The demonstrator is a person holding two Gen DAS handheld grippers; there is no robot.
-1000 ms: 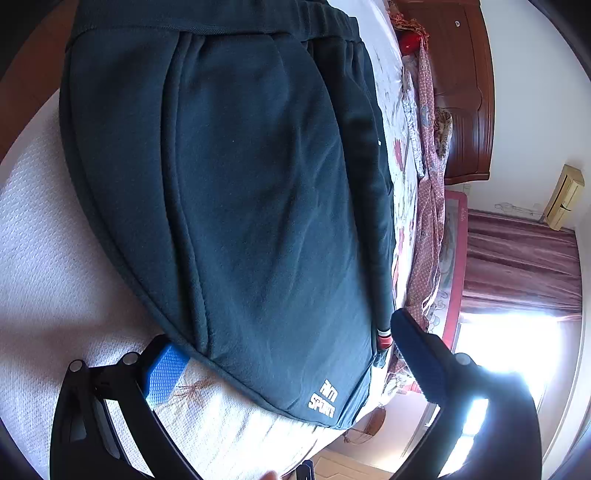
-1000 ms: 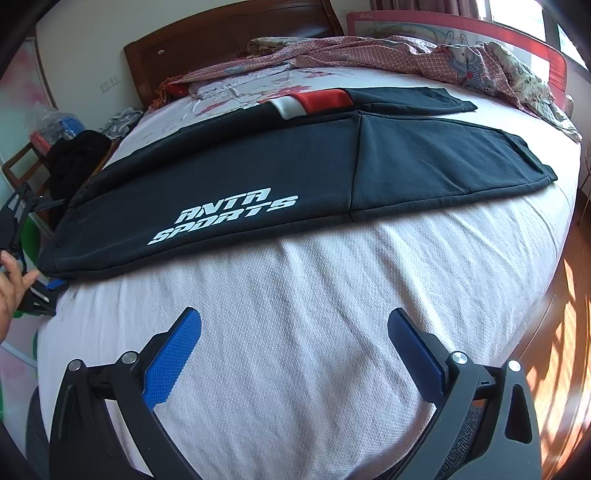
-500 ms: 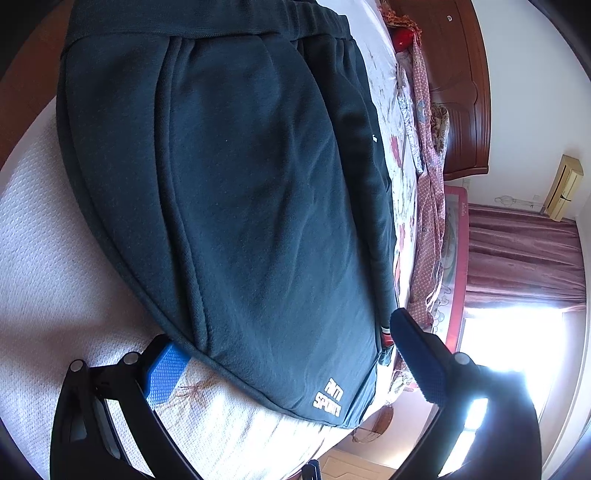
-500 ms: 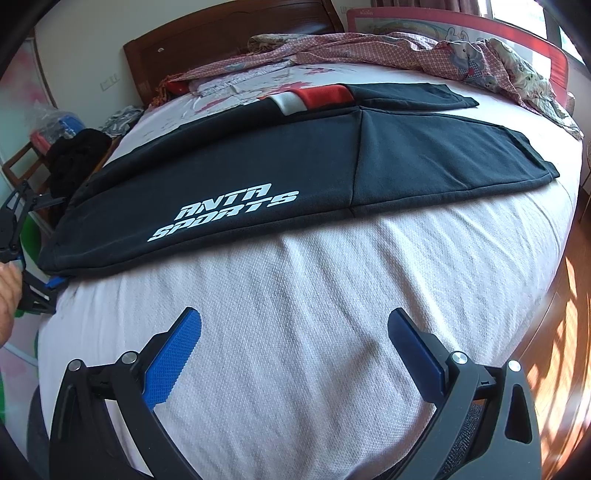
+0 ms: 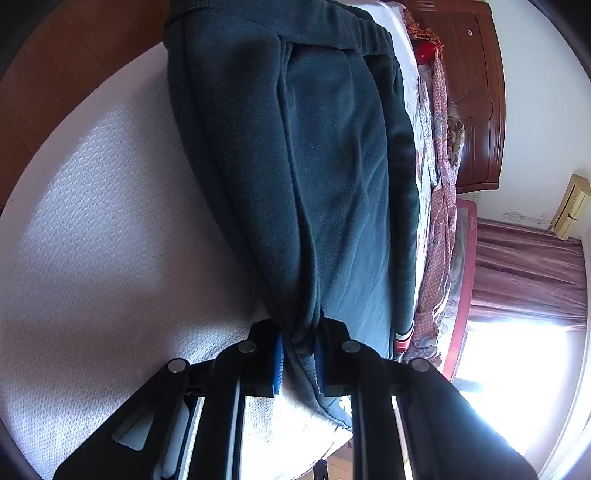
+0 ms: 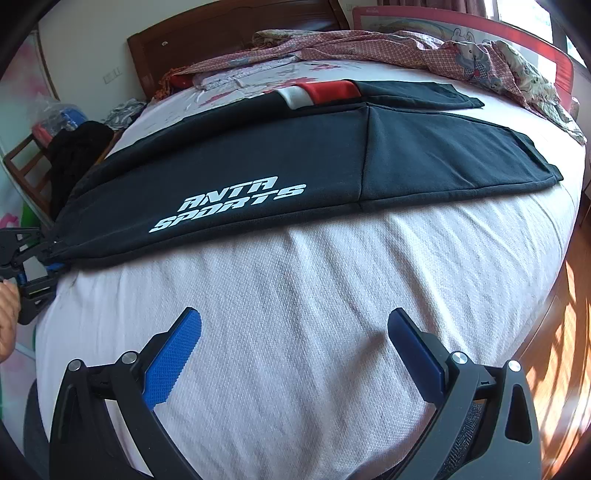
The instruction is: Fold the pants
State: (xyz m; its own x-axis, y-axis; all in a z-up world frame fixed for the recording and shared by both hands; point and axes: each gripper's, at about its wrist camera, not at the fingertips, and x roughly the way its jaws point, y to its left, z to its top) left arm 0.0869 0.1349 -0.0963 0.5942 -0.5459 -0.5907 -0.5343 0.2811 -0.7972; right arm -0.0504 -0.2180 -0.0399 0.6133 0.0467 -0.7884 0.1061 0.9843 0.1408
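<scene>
Dark teal pants [image 6: 280, 162] with white "ANTA SPORTS" lettering lie flat across the white bed cover, legs side by side, a red and white band on the far leg. My left gripper [image 5: 298, 354] is shut on the edge of the pants [image 5: 332, 177] near one end; it also shows at the left edge of the right wrist view [image 6: 48, 266], pinching the fabric. My right gripper [image 6: 293, 332] is open and empty, above the bare bed cover in front of the pants.
The bed [image 6: 295, 295] has a wooden headboard [image 6: 229, 33]. Pink patterned bedding [image 6: 388, 48] is heaped along the far side. A dark garment [image 6: 81, 155] on a chair stands at the left. Wooden floor [image 6: 561, 332] is at the right.
My left gripper moved forward onto the pants edge and closed on it; it was open before. My right gripper stayed open and hardly moved.
</scene>
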